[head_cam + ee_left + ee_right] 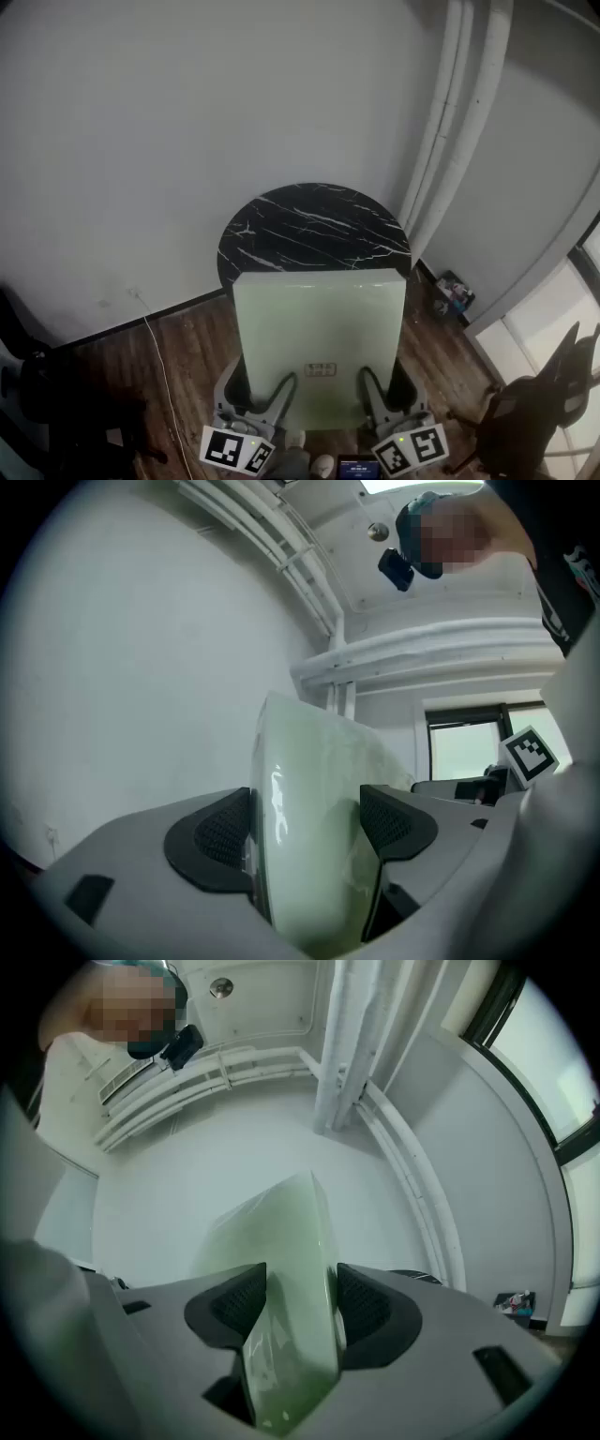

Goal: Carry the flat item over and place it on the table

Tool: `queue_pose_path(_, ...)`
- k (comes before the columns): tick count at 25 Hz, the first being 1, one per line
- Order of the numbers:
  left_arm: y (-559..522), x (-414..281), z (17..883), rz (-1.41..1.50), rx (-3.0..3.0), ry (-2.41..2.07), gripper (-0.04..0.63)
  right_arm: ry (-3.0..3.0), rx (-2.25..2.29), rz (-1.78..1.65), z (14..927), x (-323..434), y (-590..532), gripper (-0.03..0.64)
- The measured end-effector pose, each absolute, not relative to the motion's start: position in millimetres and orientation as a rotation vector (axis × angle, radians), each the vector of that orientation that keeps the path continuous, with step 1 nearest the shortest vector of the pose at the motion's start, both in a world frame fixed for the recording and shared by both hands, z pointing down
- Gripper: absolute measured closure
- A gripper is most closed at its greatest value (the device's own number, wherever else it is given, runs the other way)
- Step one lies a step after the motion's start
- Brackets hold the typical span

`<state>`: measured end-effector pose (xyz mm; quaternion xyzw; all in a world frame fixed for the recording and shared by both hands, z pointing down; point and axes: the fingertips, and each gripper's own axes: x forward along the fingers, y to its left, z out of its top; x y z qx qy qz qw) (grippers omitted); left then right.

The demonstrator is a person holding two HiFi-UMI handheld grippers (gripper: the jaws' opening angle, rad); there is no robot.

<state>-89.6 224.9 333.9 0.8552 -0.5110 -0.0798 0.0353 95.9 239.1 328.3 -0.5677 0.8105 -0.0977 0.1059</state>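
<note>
While the pale green flat panel point(319, 328) fills the centre of the head view, its far edge overlapping the near side of the round black marble table point(309, 220), both grippers hold its near edge low in the frame. The left gripper point(277, 398) is at lower left and the right gripper point(377, 394) at lower right, each with jaws closed on the panel's two faces. Whether the panel touches the table cannot be told.

The round black marble counter point(314, 225) has thin white lines running across its top. It stands close to the white wall on a brown wooden floor point(192, 352). A thin white cable point(159, 361) lies on the floor at the left. A black chair point(534, 408) stands at the right.
</note>
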Motion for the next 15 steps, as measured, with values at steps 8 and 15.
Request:
queue_pose_path(8,274.7,-88.1,312.7,-0.261,2.649,-1.548,0.222,2.372,-1.655,-0.293,310.9,98.7,290.4,0.404)
queue_pose_path(15,294.5,-87.6,308.8,-0.266,2.642,-1.555,0.222,2.386,-1.620,-0.292,305.3,99.3,309.1,0.403)
